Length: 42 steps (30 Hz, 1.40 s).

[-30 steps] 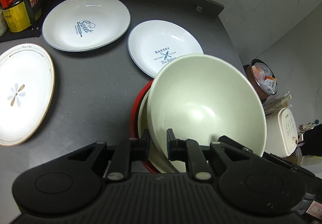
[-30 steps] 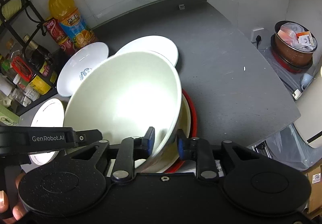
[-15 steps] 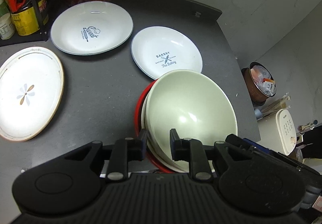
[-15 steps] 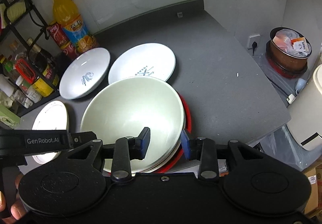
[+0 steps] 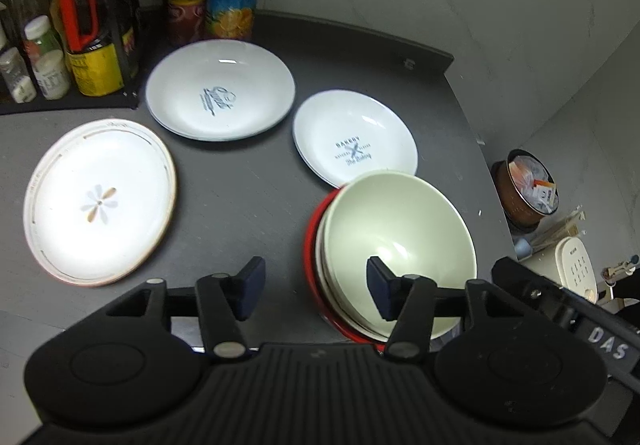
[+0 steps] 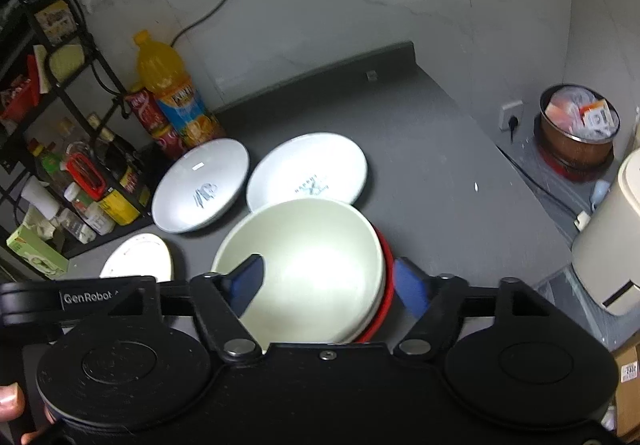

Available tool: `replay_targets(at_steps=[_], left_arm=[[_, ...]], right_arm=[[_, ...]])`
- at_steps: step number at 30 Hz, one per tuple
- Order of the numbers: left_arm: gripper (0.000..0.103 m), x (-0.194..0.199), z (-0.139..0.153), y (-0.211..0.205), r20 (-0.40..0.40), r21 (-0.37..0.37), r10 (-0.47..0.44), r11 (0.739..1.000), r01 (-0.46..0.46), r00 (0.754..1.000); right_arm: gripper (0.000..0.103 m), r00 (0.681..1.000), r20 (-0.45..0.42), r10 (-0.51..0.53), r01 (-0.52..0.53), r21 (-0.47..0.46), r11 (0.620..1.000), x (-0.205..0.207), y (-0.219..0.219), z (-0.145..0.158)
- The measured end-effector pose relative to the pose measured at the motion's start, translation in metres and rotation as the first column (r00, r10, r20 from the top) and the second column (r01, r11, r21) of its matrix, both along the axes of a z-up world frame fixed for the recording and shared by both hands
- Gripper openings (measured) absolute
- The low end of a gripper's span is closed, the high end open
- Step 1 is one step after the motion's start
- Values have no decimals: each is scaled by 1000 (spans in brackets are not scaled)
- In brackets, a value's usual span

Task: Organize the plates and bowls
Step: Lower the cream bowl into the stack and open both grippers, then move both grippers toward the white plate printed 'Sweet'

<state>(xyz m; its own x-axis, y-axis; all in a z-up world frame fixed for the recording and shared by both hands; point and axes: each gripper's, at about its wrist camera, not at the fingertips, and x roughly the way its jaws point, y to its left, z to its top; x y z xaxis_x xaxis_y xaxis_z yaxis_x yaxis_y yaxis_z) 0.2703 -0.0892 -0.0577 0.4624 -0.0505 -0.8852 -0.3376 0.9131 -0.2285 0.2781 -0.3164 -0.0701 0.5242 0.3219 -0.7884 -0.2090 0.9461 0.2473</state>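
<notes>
Cream bowl [image 5: 396,229] sat released on the red-rimmed stack [image 5: 316,245] at 4 o'clock; left gripper [image 5: 316,287] and right gripper [image 6: 328,285], clamped a second ago, both gaped empty. Three plates [image 5: 220,89] lay flat.

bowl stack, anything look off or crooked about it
The pale bowl sits off-centre in the red bowl, shifted away from its visible rim. Nothing spilled or broken. Both grippers are open.
</notes>
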Motion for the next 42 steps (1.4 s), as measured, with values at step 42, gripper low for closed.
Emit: replay_targets(at_steps=[42], left_arm=[[58,53,-30,178,-24,-2,244,970,-244,970]], right_arm=[[95,962,-49,270,-272,-29,962,95,164,-31]])
